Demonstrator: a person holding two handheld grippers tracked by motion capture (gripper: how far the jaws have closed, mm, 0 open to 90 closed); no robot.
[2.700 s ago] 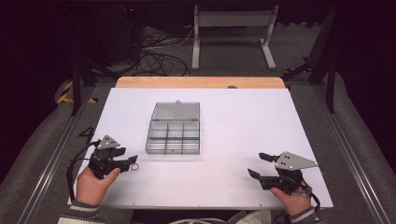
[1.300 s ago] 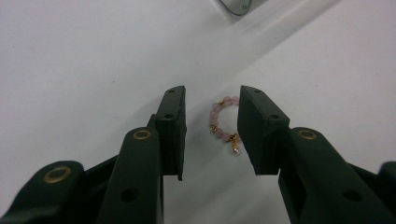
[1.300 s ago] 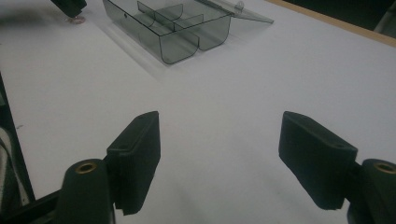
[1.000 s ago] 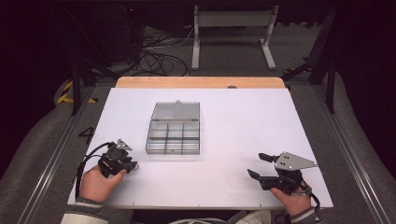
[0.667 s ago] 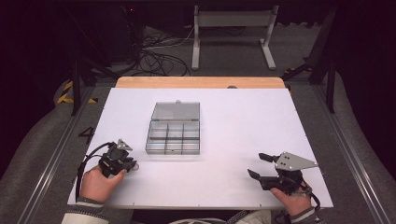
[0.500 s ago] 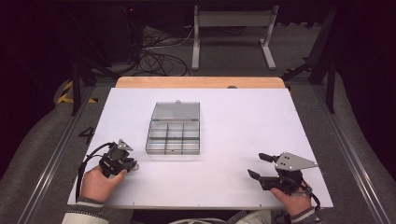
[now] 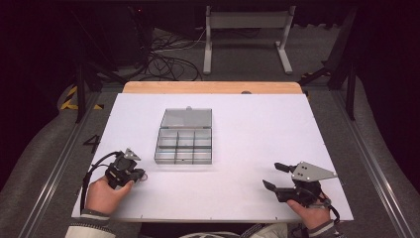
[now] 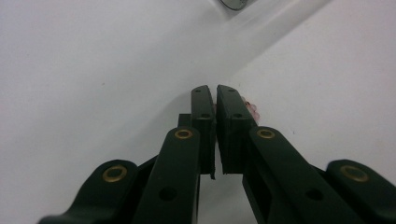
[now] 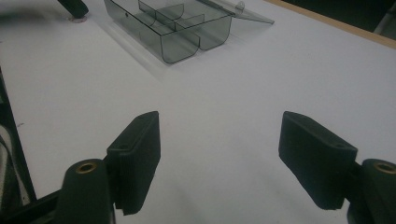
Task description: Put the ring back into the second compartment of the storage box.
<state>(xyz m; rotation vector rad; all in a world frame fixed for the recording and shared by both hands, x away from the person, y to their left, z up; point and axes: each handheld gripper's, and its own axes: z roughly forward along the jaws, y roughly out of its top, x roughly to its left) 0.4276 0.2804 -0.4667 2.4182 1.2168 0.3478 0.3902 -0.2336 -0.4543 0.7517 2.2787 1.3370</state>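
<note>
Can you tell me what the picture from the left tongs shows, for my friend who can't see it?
The left tongs are almost shut, tips down on a white table. Something small and pink peeks out beside the tips, too hidden to name. A grey object's edge sits at the top.

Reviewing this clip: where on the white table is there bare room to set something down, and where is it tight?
Bare: the wide stretch right of the clear compartment box, up to the wooden strip, and the front middle between the hand-held grippers. Tight: the gap between the left hand-held gripper and the box's near corner; the right hand-held gripper takes the near-right corner.
</note>
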